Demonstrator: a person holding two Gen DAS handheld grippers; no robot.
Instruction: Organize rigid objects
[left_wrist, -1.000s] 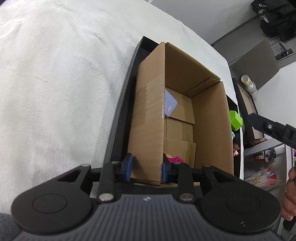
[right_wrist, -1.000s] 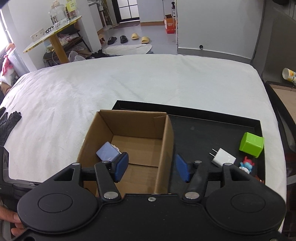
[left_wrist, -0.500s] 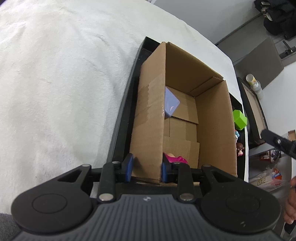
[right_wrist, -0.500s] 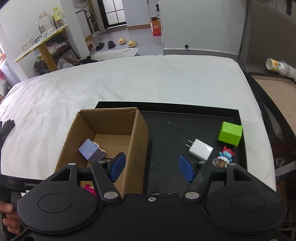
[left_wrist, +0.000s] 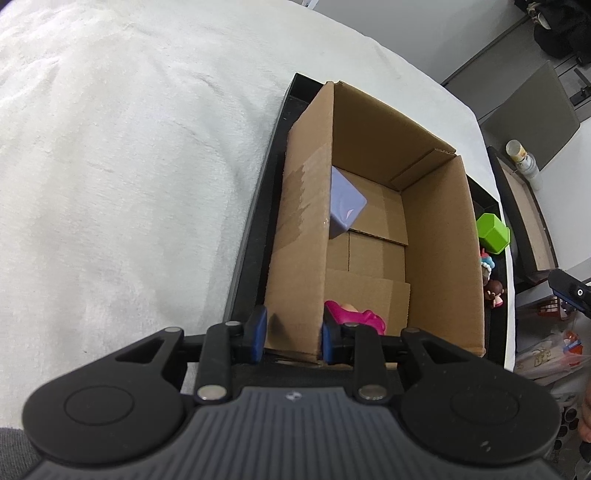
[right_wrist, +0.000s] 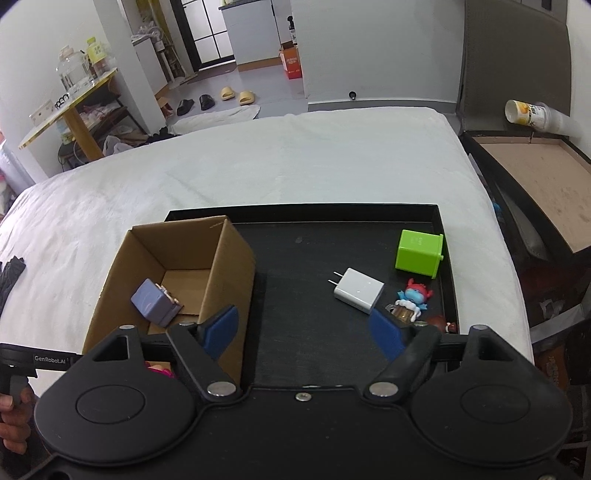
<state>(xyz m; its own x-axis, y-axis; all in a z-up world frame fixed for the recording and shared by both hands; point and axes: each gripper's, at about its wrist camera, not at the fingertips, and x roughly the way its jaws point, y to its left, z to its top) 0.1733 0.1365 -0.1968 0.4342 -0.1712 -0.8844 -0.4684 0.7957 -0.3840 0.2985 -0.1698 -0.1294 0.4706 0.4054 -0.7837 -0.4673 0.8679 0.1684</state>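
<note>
left gripper: your blue pads pinch the near corner of the cardboard box's left wall, one pad outside, one inside; jaws narrow, closed on the cardboard
right gripper: your jaws stand wide, nothing between them; held above the near part of the tray, beside the box's right wall; the left pad overlaps that wall in view, contact cannot be told
cardboard box: open top, upright, sits in the left part of the black tray; clear tape strip on the outer left wall
black tray: lies on the white blanket; holds the box and the loose items
purple cube: inside the box, tilted, leaning against the left wall
pink toy: inside the box at the near end, just beyond your left gripper's inner pad; partly hidden
white charger: flat on the tray floor, prongs pointing toward the box; ahead of your right gripper, between its pads in view
green cube: on the tray near the far right wall, just beyond the charger
small figurines: blue-and-red one plus a brown one, near right corner of the tray, just beside the charger; details too small to tell
white blanket: covers the bed under the tray
cup: lying on its side on the dark box off the bed's right edge
</note>
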